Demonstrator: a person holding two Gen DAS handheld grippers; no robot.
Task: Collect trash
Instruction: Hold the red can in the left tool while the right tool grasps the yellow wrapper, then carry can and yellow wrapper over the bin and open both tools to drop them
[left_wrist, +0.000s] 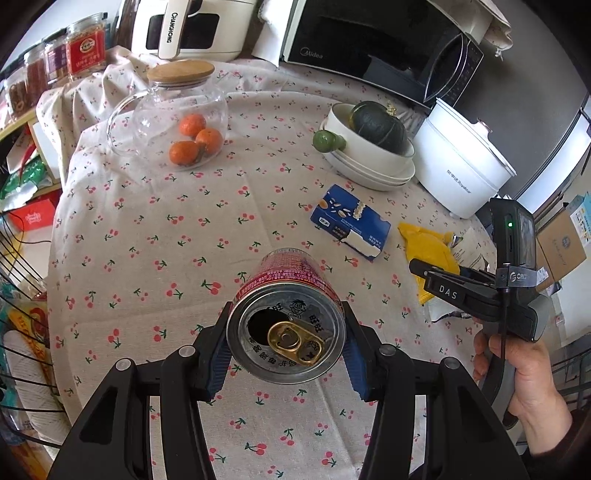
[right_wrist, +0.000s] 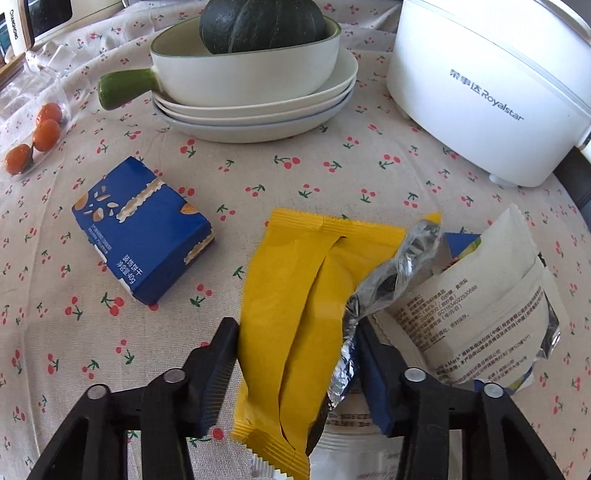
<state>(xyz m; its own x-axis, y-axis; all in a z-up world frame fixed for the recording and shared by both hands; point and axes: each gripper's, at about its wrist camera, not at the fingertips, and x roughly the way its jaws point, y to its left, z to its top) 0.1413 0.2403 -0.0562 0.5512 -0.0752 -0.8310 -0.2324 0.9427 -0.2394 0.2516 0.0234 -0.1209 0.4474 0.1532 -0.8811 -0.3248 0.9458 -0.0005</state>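
My left gripper (left_wrist: 286, 345) is shut on an opened red drink can (left_wrist: 286, 325) and holds it above the cherry-print tablecloth (left_wrist: 155, 221). My right gripper (right_wrist: 295, 363) has its jaws around a torn yellow wrapper (right_wrist: 295, 306); the fingers touch its edges. In the left wrist view the right gripper (left_wrist: 443, 280) is over the yellow wrapper (left_wrist: 428, 240). A white snack pouch (right_wrist: 480, 306) lies to the right of the wrapper. A blue biscuit box (right_wrist: 142, 229) lies to its left and also shows in the left wrist view (left_wrist: 349, 221).
A handled bowl with a dark green squash (right_wrist: 258, 22) sits on stacked white plates (right_wrist: 258, 110). A white Royalstar cooker (right_wrist: 487, 88) stands at the right. A glass jar with oranges (left_wrist: 173, 114), a microwave (left_wrist: 369, 40) and a wire rack (left_wrist: 22, 332) are also around.
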